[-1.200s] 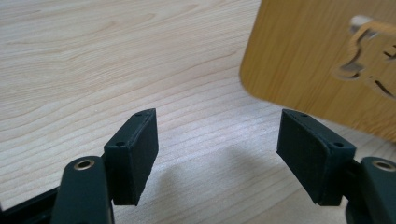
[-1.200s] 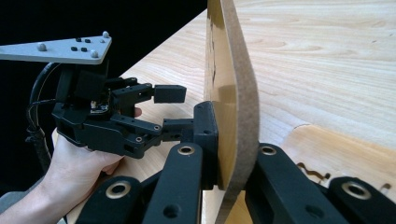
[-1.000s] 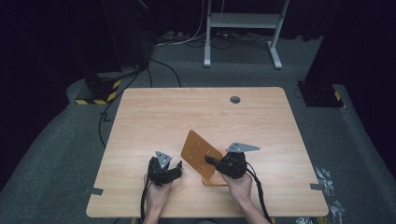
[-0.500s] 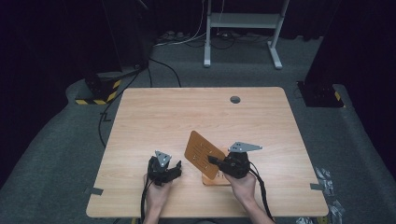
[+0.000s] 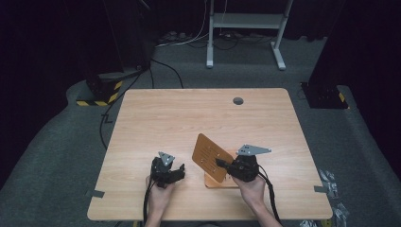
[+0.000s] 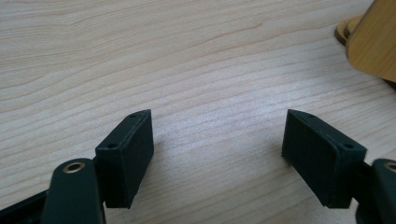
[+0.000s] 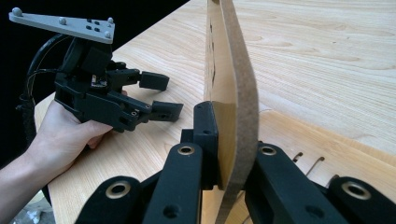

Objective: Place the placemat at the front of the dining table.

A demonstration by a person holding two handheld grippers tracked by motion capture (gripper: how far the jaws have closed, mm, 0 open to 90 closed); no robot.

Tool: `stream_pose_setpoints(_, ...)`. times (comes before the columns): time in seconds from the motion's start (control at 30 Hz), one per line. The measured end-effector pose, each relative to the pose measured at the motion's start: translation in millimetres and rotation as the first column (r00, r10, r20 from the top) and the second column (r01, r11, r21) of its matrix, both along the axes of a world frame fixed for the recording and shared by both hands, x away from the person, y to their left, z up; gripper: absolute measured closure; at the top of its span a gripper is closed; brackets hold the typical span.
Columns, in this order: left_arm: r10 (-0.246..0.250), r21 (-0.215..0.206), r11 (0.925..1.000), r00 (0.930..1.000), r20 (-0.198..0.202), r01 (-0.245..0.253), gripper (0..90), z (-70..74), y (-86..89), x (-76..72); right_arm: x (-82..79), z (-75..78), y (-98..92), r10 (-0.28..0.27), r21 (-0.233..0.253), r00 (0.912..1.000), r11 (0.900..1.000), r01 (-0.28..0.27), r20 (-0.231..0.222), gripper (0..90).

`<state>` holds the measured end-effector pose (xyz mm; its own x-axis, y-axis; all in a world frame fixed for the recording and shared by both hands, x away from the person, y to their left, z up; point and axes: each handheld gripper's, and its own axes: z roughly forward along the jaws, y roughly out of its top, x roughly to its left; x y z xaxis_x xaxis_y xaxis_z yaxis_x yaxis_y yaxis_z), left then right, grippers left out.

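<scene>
Clamping the tilted wooden board [image 5: 211,157] by its edge, right hand-held gripper [image 5: 221,164]; left hand-held gripper [image 5: 180,171] gapes wide over bare table [image 5: 189,118]

Left gripper [image 5: 178,171] low over the table near my front edge, jaws spread wide, nothing between them | right gripper [image 5: 220,163] jaws pinched on the edge of the thin wooden board [image 5: 208,156], held tilted up | both hands [image 5: 160,196] gripping from below.

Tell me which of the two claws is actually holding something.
The right claw: its jaws are shut on the edge of the tilted brown perforated board, lifted off the slotted wooden base. The left claw sits open over bare table.
</scene>
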<state>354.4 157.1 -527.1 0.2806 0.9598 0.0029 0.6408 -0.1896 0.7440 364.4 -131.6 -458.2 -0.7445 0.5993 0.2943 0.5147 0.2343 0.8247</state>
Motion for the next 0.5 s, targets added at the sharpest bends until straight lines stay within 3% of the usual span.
stream_pose_setpoints(0.5, -0.001, -0.003, 1.0000, 1.0000, -0.002, 0.001, 25.0, 0.1, -0.8, -0.1, -0.8, 4.4, -20.2, -0.033, -0.009, 0.9994, 0.999, 0.033, 0.008, 86.3)
